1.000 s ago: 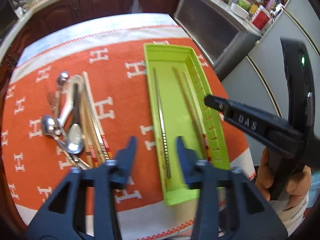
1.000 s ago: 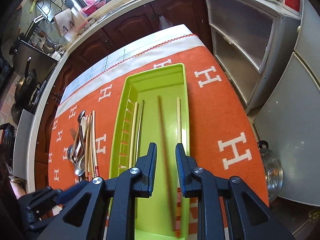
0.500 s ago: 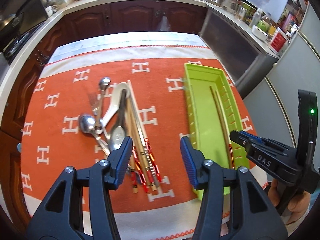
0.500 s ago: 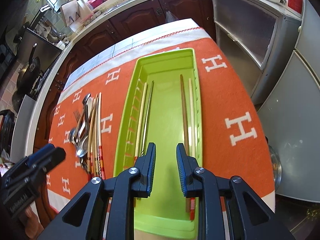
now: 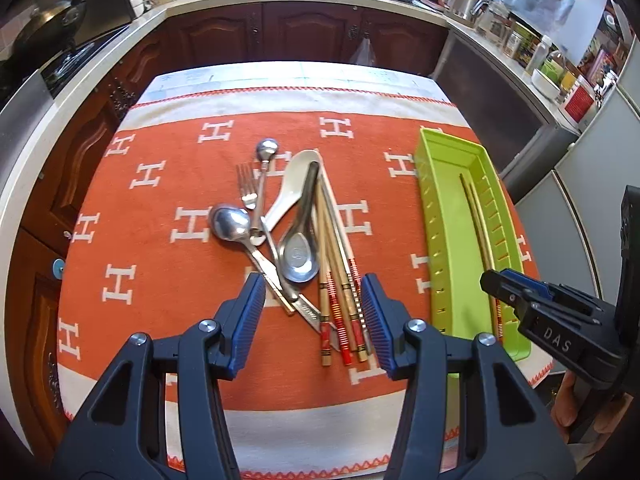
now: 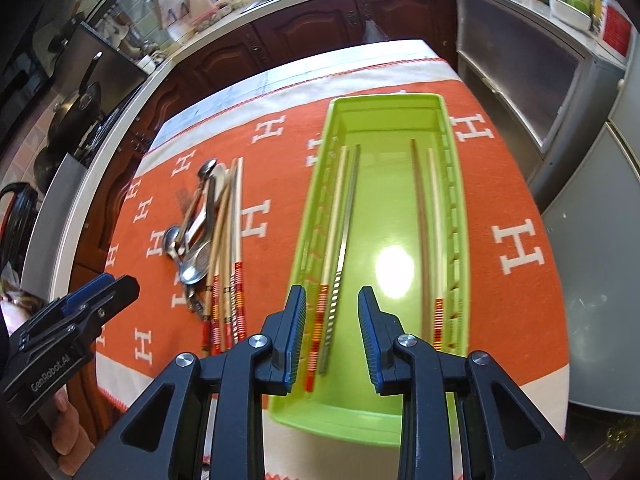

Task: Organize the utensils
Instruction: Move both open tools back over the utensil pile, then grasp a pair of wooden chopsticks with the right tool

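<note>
While poised above the orange cloth on the desk, left hand-held gripper spread, nothing pinched, blue pads either side of the near ends of the utensil pile. Pile in the middle of the cloth: two metal spoons, fork, white ceramic spoon, flat metal ladle-spoon lying partly in it, and wooden chopsticks with red-banded handles just right of them, all overlapping or touching. Green tray well to the right of the pile, lengthwise on the cloth. Inside, along the left wall, one pale chopstick and one metal chopstick side by side; along the right wall, one dark chopstick and one pale one. Right hand-held gripper over the tray's near end, jaws opening, empty, the left-wall pair seen between and under the fingers but not gripped. Part of a person's hand visible behind the left tool.
</note>
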Action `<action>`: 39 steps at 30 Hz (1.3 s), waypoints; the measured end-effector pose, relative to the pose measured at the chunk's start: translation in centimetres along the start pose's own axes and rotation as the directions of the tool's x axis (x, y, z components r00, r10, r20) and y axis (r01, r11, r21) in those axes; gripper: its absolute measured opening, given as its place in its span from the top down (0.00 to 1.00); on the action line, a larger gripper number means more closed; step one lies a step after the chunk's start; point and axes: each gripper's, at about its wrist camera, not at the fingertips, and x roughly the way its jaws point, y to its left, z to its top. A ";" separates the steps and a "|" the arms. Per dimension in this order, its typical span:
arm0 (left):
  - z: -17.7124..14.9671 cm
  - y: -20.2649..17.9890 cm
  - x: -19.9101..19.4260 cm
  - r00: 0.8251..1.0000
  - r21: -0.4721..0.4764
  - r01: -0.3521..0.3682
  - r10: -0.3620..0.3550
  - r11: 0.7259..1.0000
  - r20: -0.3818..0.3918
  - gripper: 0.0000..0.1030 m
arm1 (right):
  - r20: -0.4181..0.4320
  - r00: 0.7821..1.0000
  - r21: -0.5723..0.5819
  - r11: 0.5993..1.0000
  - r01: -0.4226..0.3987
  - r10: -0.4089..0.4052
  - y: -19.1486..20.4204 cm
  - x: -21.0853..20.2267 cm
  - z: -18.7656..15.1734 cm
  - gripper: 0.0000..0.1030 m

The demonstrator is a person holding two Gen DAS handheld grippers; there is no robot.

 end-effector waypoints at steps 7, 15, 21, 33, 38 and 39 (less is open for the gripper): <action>-0.4 2.1 0.2 1.000 -0.032 -0.011 0.011 0.999 -0.004 0.55 | -0.021 1.000 -0.056 0.998 -0.001 0.000 2.8 0.5 -0.3 0.71; -0.6 4.1 0.8 1.000 -0.065 -0.028 0.028 0.997 -0.009 0.55 | -0.047 0.999 -0.106 0.994 0.006 -0.011 5.0 1.4 -0.1 0.71; -0.7 5.9 1.8 0.999 -0.089 -0.021 0.019 0.996 -0.026 0.55 | -0.072 0.997 -0.122 0.992 0.011 -0.020 6.3 2.6 0.4 0.71; -0.7 8.8 5.5 0.995 -0.152 0.014 -0.029 0.988 -0.098 0.55 | -0.095 0.995 -0.178 0.984 -0.017 0.000 9.7 5.4 2.6 0.71; -0.6 9.4 6.6 0.993 -0.166 0.016 -0.035 0.986 -0.115 0.55 | -0.115 0.993 -0.213 0.976 -0.050 0.026 11.6 7.3 3.4 0.71; -0.6 9.6 6.9 0.992 -0.168 0.015 -0.035 0.986 -0.118 0.55 | -0.118 0.993 -0.219 0.974 -0.054 0.028 11.9 7.6 3.4 0.71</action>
